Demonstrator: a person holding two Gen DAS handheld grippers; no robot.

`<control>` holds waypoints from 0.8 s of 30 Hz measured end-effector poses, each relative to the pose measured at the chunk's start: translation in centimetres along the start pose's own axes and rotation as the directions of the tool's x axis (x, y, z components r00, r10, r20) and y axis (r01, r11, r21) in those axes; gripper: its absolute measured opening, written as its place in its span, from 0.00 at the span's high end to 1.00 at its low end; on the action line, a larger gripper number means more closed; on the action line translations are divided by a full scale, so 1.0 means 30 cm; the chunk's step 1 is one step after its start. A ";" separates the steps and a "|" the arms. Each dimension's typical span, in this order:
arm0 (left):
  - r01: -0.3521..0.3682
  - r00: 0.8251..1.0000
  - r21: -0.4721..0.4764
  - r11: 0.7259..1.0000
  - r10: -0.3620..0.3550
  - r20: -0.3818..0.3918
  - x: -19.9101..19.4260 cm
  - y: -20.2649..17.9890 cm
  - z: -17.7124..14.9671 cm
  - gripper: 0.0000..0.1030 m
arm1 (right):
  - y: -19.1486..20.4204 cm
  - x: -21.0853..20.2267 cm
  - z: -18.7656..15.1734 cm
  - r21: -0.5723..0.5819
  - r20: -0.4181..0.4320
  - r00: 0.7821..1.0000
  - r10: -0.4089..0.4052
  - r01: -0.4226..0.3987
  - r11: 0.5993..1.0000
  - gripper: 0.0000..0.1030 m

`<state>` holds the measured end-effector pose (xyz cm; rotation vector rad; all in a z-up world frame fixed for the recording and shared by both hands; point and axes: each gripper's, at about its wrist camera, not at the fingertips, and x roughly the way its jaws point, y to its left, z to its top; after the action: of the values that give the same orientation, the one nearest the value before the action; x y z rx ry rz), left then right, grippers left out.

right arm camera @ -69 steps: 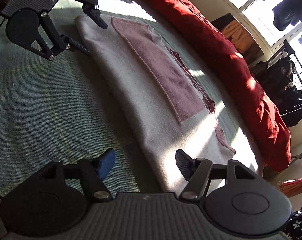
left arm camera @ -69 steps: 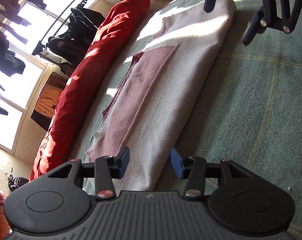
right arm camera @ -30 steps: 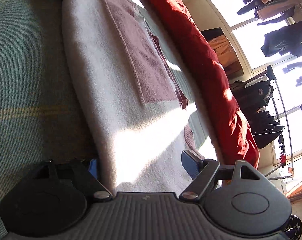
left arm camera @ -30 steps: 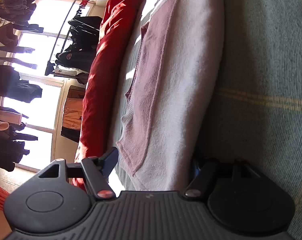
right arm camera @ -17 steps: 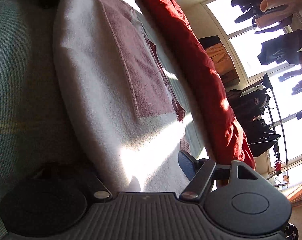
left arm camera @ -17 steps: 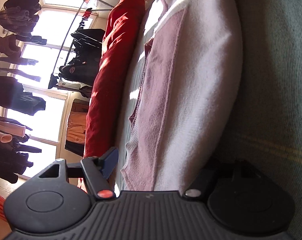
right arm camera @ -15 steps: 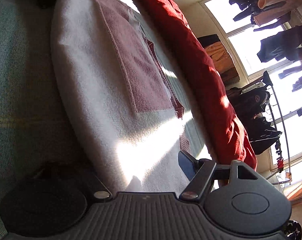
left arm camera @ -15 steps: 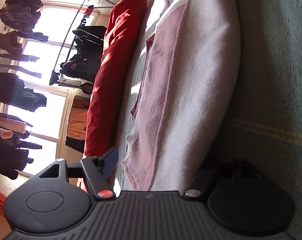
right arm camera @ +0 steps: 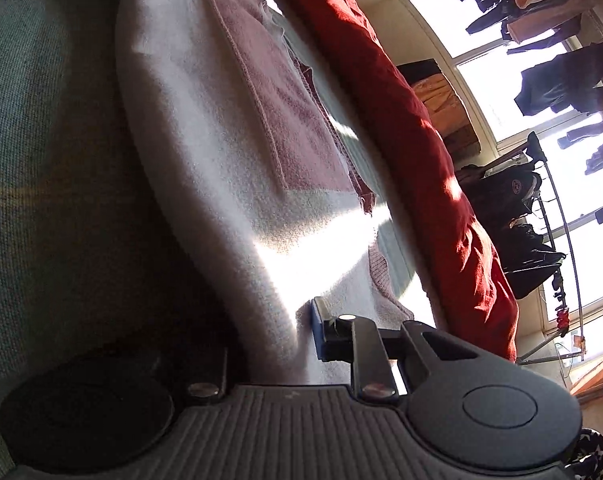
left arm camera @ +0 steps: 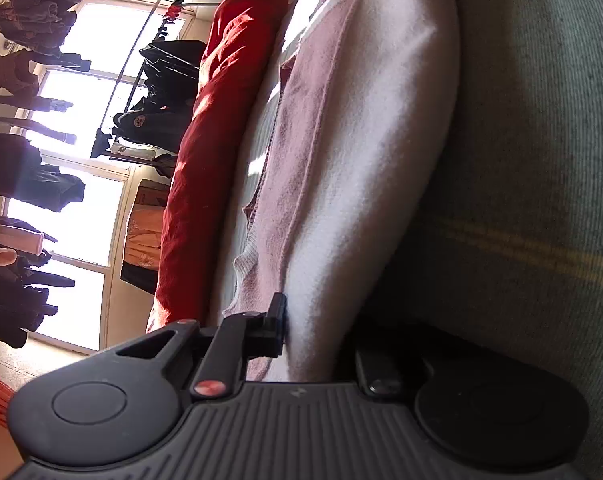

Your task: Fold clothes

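You've got both grippers, left and right, with jaws clenched on opposite ends of the folded pink sweater on the green bed.

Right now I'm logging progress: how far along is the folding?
Done: the sweater lies as a long folded strip on the green cover. In hand: the left gripper and right gripper each pinch one end. Left: the final fold.

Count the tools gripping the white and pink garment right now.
2. The left tool is shut on the near end of the garment in its view; the right tool is shut on the opposite end, both along its folded edge.
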<state>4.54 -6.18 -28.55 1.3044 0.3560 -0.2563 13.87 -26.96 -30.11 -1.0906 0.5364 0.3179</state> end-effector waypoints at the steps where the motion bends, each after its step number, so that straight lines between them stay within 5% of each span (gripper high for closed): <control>1: -0.002 1.000 -0.015 1.000 0.002 0.002 -0.005 0.012 0.002 0.90 | -0.003 -0.004 0.000 0.006 0.002 1.000 0.003 -0.003 1.000 0.83; 11: 0.014 0.999 -0.043 0.999 -0.012 0.041 -0.138 0.100 0.013 0.93 | -0.120 -0.107 0.038 0.069 0.008 0.999 0.037 -0.037 0.997 0.90; 24: 0.118 0.990 0.056 0.991 -0.122 0.067 -0.582 0.003 -0.021 0.93 | -0.043 -0.457 0.028 0.077 -0.025 0.983 0.183 -0.181 0.980 0.90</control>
<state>-11.54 -5.81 -21.70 1.3233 0.3712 -0.4143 3.35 -26.57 -21.20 -0.9774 0.6741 0.4373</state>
